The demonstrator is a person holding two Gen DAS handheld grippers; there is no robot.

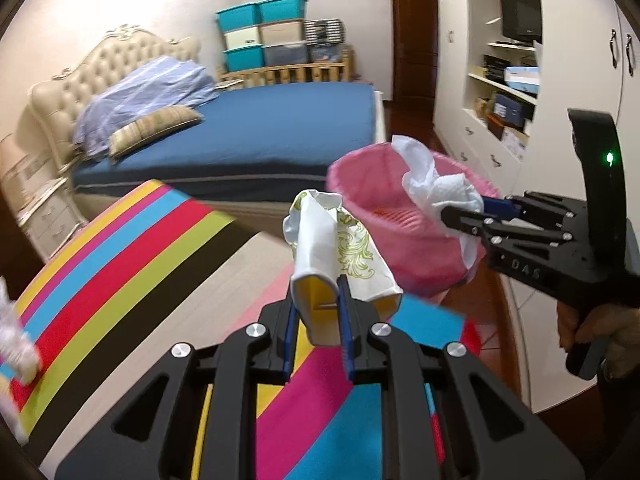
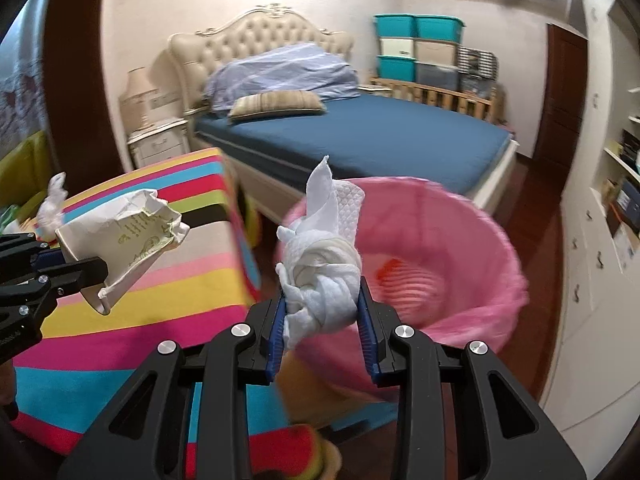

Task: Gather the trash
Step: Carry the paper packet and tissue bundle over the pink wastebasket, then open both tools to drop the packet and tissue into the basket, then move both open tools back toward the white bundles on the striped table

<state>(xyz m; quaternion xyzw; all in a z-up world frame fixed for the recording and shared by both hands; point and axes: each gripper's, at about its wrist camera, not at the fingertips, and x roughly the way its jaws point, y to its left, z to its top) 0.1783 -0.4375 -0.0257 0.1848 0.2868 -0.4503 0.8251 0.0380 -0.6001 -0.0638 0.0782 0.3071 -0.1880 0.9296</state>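
My left gripper is shut on a crushed paper cup, white with green scrollwork and a yellow inside. The same cup shows at the left of the right wrist view, held by the left gripper over the striped cloth. My right gripper is shut on a knotted wad of white paper towel. In the left wrist view that towel hangs at the rim of a pink-lined waste bin, with the right gripper beside it. The bin stands just ahead of the right gripper.
A table with a bright striped cloth lies to the left, with another crumpled white scrap on its far left. A bed with blue sheets stands behind the bin. White cupboards and shelves line the right wall.
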